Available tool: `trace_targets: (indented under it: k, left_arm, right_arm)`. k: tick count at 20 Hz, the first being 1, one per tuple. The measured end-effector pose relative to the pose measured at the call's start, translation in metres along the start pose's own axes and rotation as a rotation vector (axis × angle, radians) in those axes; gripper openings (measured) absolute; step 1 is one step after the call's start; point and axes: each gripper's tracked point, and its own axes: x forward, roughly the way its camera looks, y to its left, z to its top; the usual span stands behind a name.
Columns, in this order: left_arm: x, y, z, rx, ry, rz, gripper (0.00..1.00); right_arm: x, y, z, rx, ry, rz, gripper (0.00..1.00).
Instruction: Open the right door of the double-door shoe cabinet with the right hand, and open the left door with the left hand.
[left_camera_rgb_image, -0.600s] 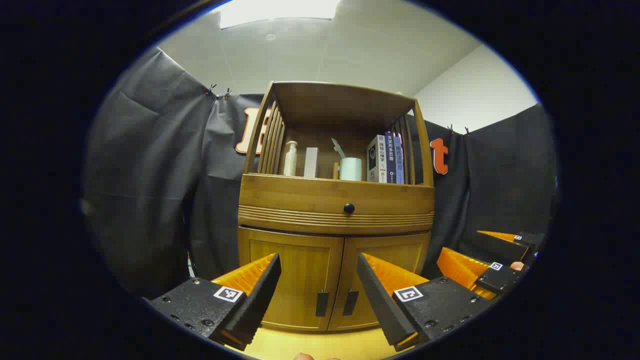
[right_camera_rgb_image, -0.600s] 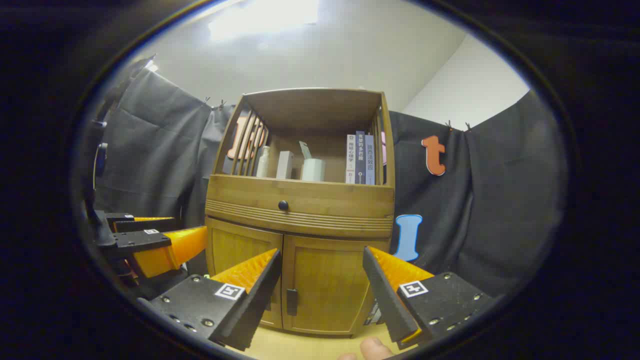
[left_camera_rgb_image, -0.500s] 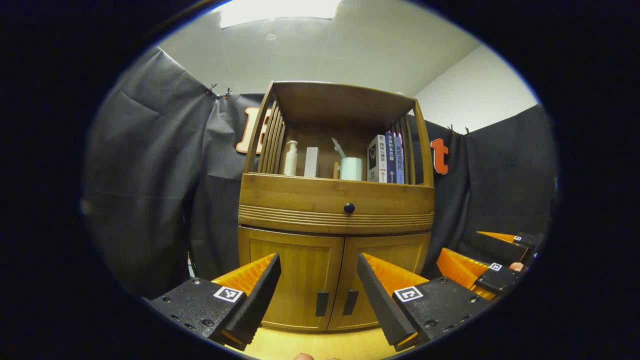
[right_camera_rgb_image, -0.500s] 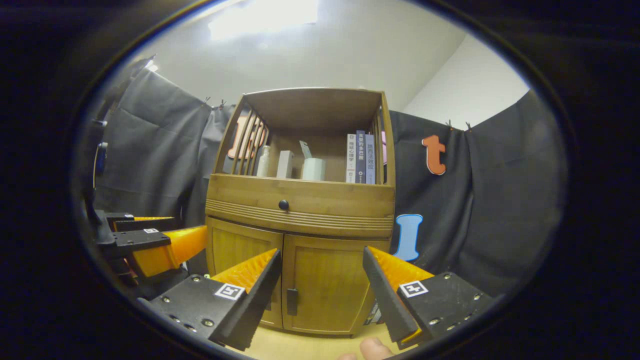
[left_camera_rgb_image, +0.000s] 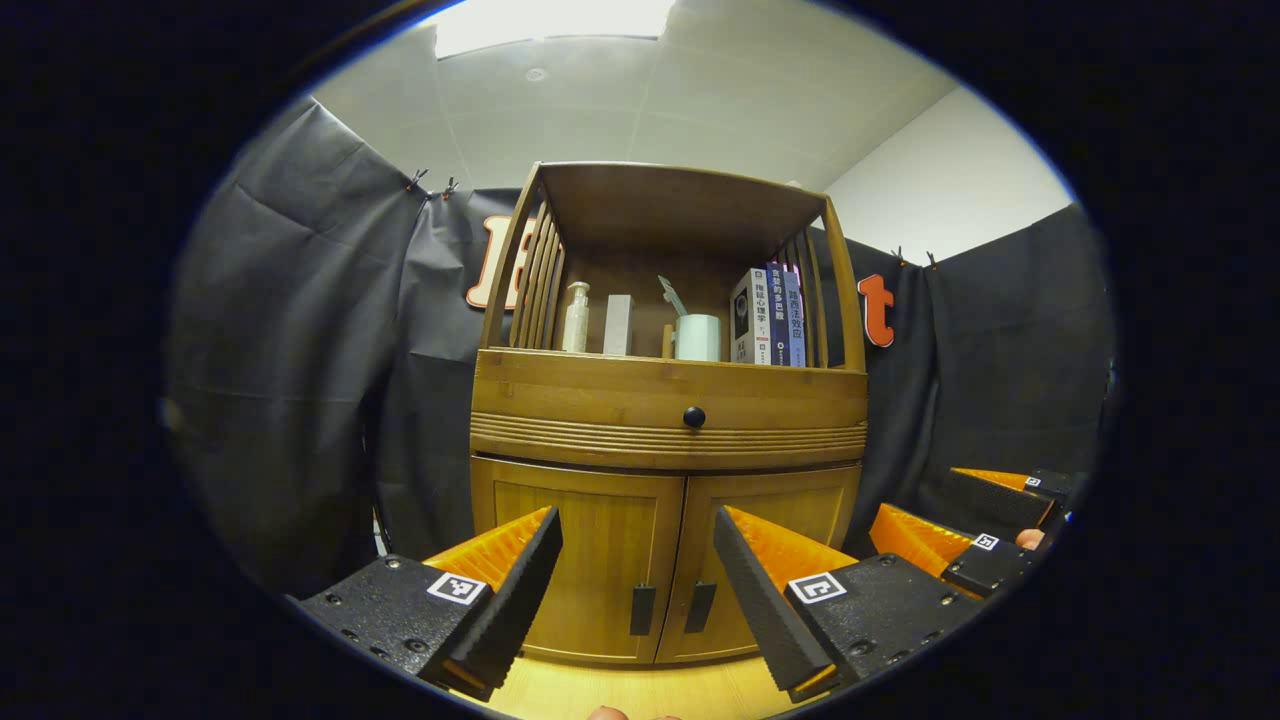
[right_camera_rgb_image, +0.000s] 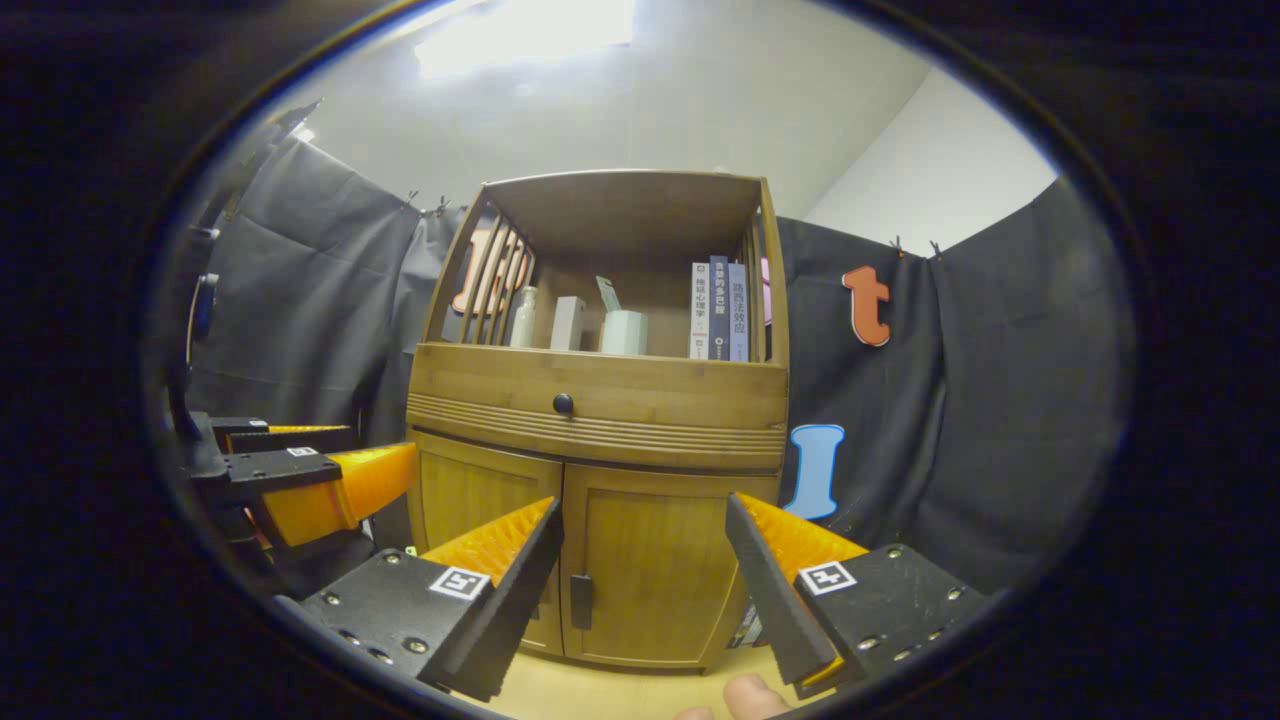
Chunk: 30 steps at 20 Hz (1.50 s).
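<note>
The left claw (left_camera_rgb_image: 637, 590) stands wide open in the left gripper view, holding nothing, its two orange-and-black fingers spread well apart and short of the shoe cabinet (left_camera_rgb_image: 668, 415). Between them sit the left door (left_camera_rgb_image: 590, 560) and the right door (left_camera_rgb_image: 770, 515), both shut, with their dark handles (left_camera_rgb_image: 643, 609) side by side at the middle seam. Above the doors is a drawer front with a black knob (left_camera_rgb_image: 693, 417), and on the open shelf a bottle (left_camera_rgb_image: 575, 317), a white cup (left_camera_rgb_image: 697, 338) and some books (left_camera_rgb_image: 770, 317). The right claw (left_camera_rgb_image: 975, 515) shows farther off at the right edge, also open.

In the right gripper view the right claw (right_camera_rgb_image: 645, 585) is likewise wide open and empty, apart from the cabinet (right_camera_rgb_image: 600, 410). The closed right door (right_camera_rgb_image: 655, 570) lies between its fingers, its handle (right_camera_rgb_image: 580, 601) near the left finger. The left door (right_camera_rgb_image: 485, 500) is partly hidden behind that finger. The left claw (right_camera_rgb_image: 330, 465) is at the left edge, beside the cabinet, open.
</note>
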Motion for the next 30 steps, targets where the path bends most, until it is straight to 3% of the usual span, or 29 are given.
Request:
trace_targets:
  k: [6, 11, 19, 23, 26, 27, 28, 30]
  left_arm:
    - [0.005, 0.007, -0.001, 0.002, -0.002, 0.011, 0.94]
    - [0.004, 0.033, -0.004, 0.018, 0.009, 0.062, 0.94]
    - [-0.016, 0.112, -0.004, 0.071, 0.027, 0.268, 0.92]
    - [-0.034, 0.151, -0.005, 0.105, 0.045, 0.371, 0.92]
    - [-0.047, 0.174, -0.008, 0.126, 0.060, 0.442, 0.92]
    - [-0.053, 0.180, -0.010, 0.129, 0.066, 0.463, 0.92]
    - [-0.058, 0.185, -0.011, 0.129, 0.071, 0.482, 0.92]
    - [-0.063, 0.194, -0.012, 0.125, 0.078, 0.512, 0.94]
  right_arm:
    - [0.012, 0.001, -0.019, 0.004, 0.035, 0.006, 0.94]
    - [0.043, 0.016, -0.063, 0.029, 0.099, 0.030, 0.94]
    - [0.105, 0.058, -0.149, 0.020, 0.231, 0.110, 0.97]
    - [0.137, 0.070, -0.195, 0.002, 0.304, 0.103, 0.97]
    - [0.159, 0.075, -0.226, -0.011, 0.371, 0.090, 0.87]
    - [0.166, 0.076, -0.234, -0.021, 0.384, 0.090, 0.75]
    - [0.174, 0.077, -0.243, -0.032, 0.396, 0.085, 0.71]
    - [0.180, 0.084, -0.262, -0.054, 0.431, 0.083, 0.71]
